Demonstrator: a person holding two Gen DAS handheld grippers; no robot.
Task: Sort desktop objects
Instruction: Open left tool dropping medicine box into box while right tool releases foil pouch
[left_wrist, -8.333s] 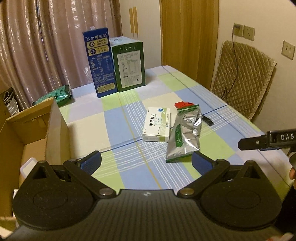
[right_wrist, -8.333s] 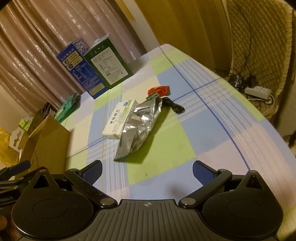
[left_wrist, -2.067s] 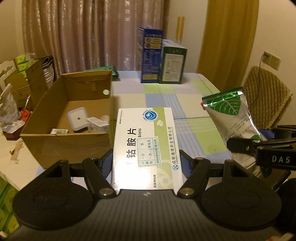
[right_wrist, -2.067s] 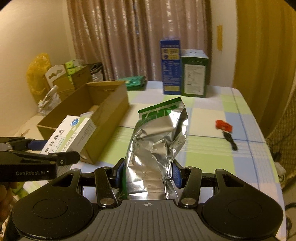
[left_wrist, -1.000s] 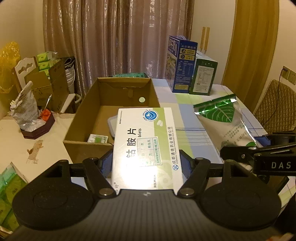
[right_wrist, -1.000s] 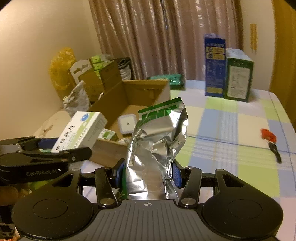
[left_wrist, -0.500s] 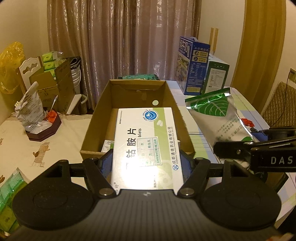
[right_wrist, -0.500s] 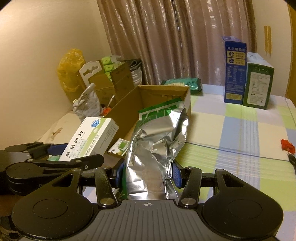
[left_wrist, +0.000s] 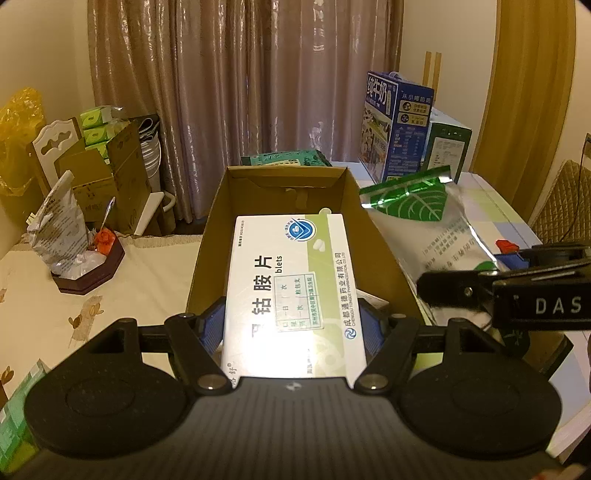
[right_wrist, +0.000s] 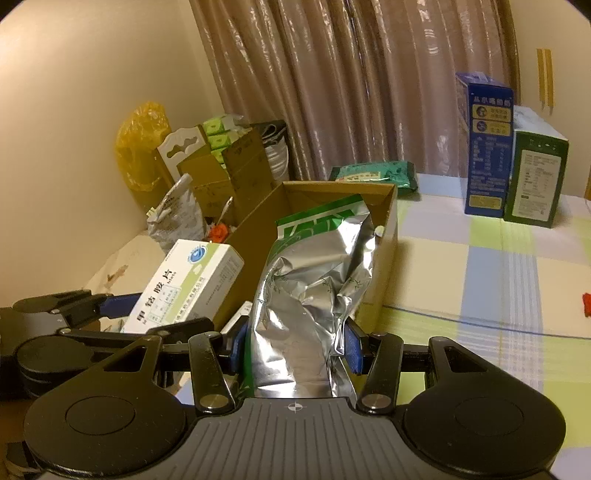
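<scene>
My left gripper is shut on a white and green medicine box and holds it over the near end of the open cardboard box. My right gripper is shut on a crumpled silver foil pouch with a green top, held upright beside the cardboard box. The pouch also shows in the left wrist view, right of the cardboard box. The medicine box shows in the right wrist view, with the left gripper around it.
A blue carton and a green carton stand at the table's far end; a green packet lies behind the cardboard box. A small red item lies on the checked tablecloth. Cluttered boxes and bags stand left.
Both grippers have swung left toward the cardboard box with their loads. The medicine box is now over the box's near end and the pouch is closer beside it.
</scene>
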